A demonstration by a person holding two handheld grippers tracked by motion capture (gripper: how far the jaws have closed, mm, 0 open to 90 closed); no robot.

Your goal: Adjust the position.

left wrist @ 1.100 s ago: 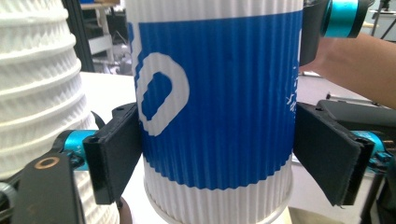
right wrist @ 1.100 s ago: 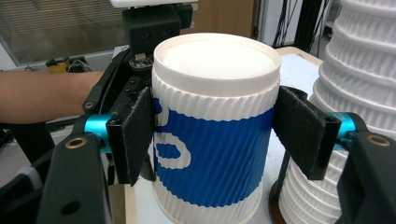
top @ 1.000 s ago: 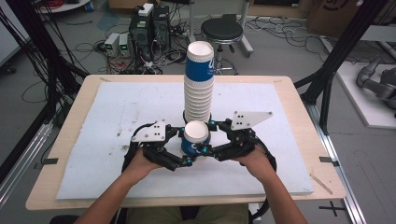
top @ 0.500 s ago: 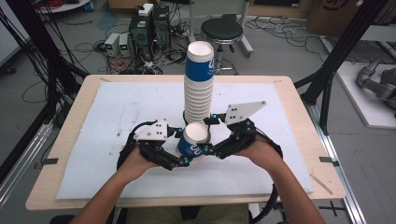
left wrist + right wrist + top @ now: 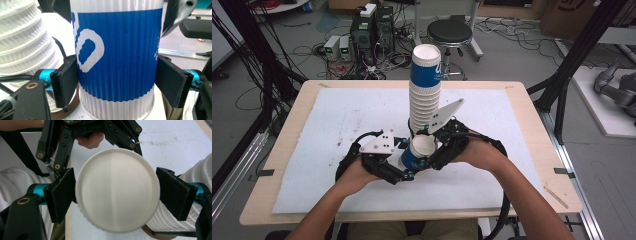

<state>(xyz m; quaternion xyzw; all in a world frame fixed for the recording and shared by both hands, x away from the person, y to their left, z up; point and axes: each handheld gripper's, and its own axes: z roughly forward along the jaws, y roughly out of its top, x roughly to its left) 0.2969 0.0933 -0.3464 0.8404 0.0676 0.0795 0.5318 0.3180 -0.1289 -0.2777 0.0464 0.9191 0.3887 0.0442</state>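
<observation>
Gripping a single blue-and-white paper cup just below the middle of the high view, the left gripper clamps the cup's ribbed wall with both black jaws pressed against its sides, as the left gripper view makes plain. The right gripper comes at the same cup from the right of the frame; in its own view the jaws stand on either side of the cup's white rim, the left one touching, the right one at or just off the rim, so whether it has closed on the cup cannot be told. The cup leans with its mouth toward the upper right of the high view, its long axis tipped toward the right gripper. Just behind it, at the centre of the white mat on the table, rises a tall stack of cups. Compared with one second earlier, the cup has tilted from near upright and shifted slightly right, and the right hand has rolled over, its grey plate now pointing up beside the stack.
</observation>
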